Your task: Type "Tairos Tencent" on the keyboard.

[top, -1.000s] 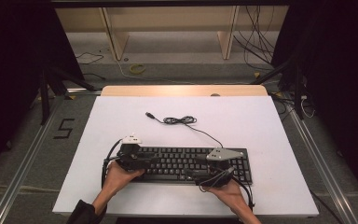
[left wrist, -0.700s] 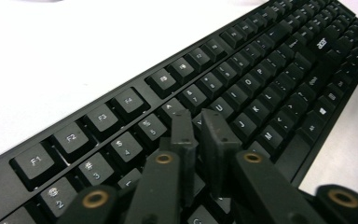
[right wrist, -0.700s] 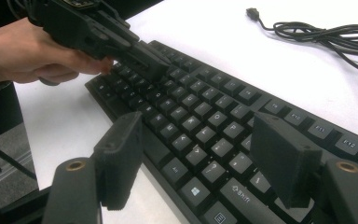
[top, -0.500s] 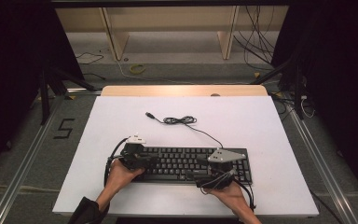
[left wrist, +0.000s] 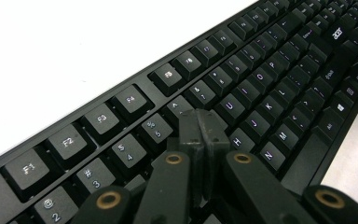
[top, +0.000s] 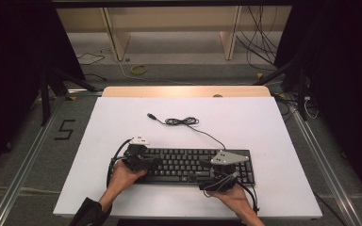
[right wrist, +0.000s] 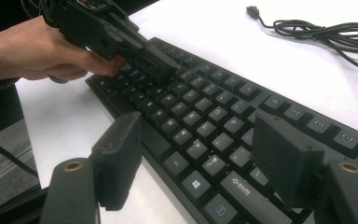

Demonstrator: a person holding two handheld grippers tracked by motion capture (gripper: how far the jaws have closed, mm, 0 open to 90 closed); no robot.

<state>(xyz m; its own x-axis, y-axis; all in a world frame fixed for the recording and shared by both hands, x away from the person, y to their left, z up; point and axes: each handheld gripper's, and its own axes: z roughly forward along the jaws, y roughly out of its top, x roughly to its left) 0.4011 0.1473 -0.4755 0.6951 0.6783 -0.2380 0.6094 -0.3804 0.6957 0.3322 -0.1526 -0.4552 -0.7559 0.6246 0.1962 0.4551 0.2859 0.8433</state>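
One keyboard (top: 188,165), one cable (top: 181,121), two hand-held grippers (left (top: 156,161), right (top: 202,165)), on one bench (top: 245,117).

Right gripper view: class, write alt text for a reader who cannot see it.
Open right tongs hover over the near right edge of a black keyboard on a white table. Farther off, a hand presses shut left tongs onto keys; a coiled cable lies behind.
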